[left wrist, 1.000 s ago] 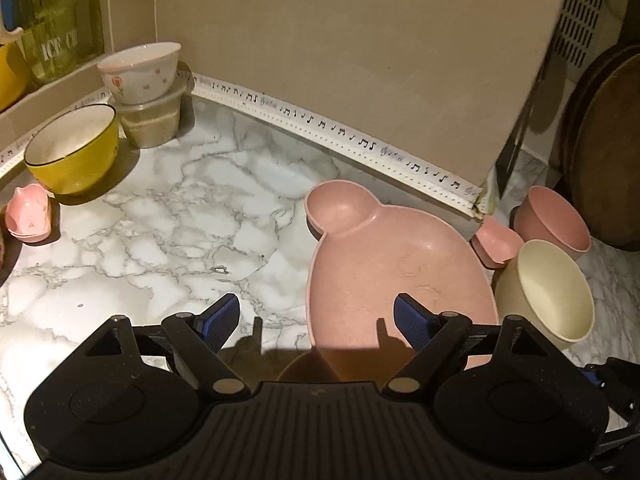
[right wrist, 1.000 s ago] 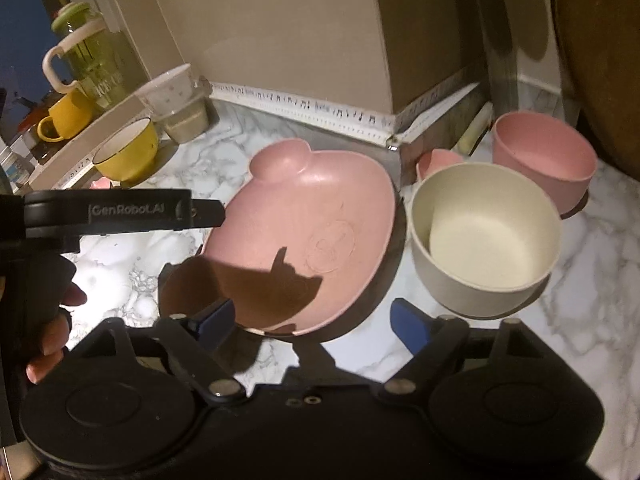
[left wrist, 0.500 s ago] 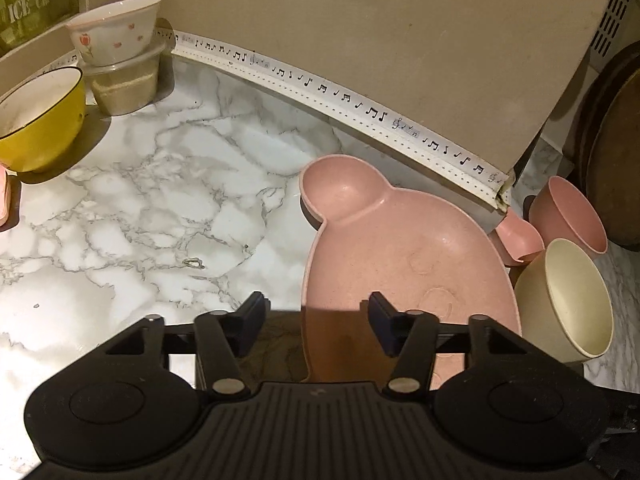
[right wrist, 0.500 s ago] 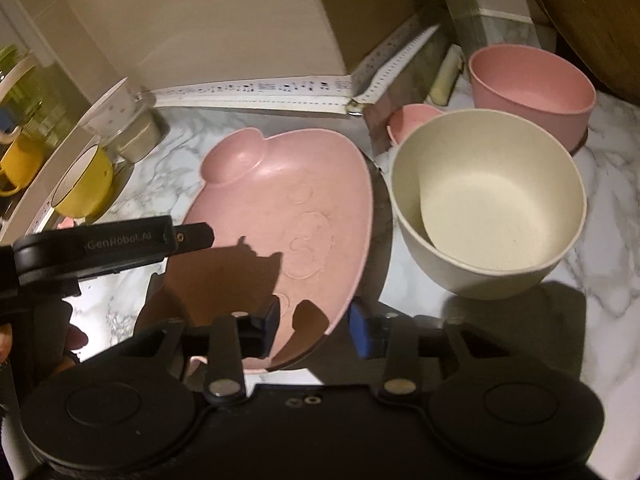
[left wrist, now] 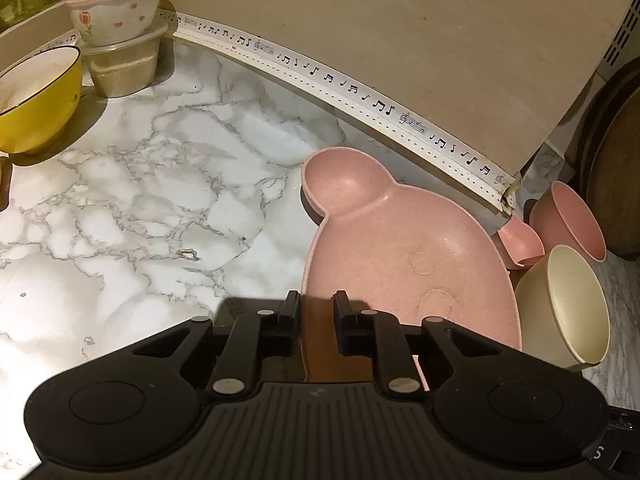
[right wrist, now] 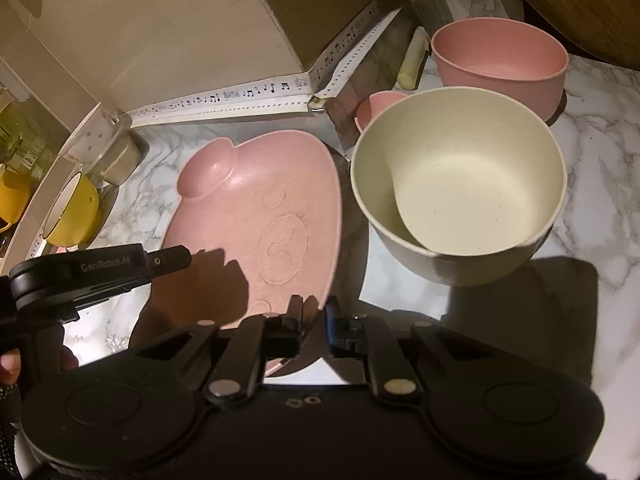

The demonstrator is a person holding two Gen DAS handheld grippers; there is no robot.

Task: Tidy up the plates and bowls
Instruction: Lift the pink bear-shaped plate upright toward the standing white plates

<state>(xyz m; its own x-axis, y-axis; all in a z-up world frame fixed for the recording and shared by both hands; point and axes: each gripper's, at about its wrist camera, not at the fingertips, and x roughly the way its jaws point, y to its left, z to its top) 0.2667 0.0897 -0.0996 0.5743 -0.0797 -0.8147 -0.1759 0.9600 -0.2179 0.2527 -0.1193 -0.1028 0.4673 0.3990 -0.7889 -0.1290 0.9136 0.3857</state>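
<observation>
Open marble counter [left wrist: 152,200] left; cream bowl [right wrist: 460,184] crowds plate's [right wrist: 256,216] right, seemingly.

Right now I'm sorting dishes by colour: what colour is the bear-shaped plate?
Pink; the bear-shaped plate shows best in the right wrist view.

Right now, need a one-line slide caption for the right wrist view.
Right gripper closed on the near rim of the pink pig-shaped plate, beside the cream round bowl on the marble counter.
</observation>
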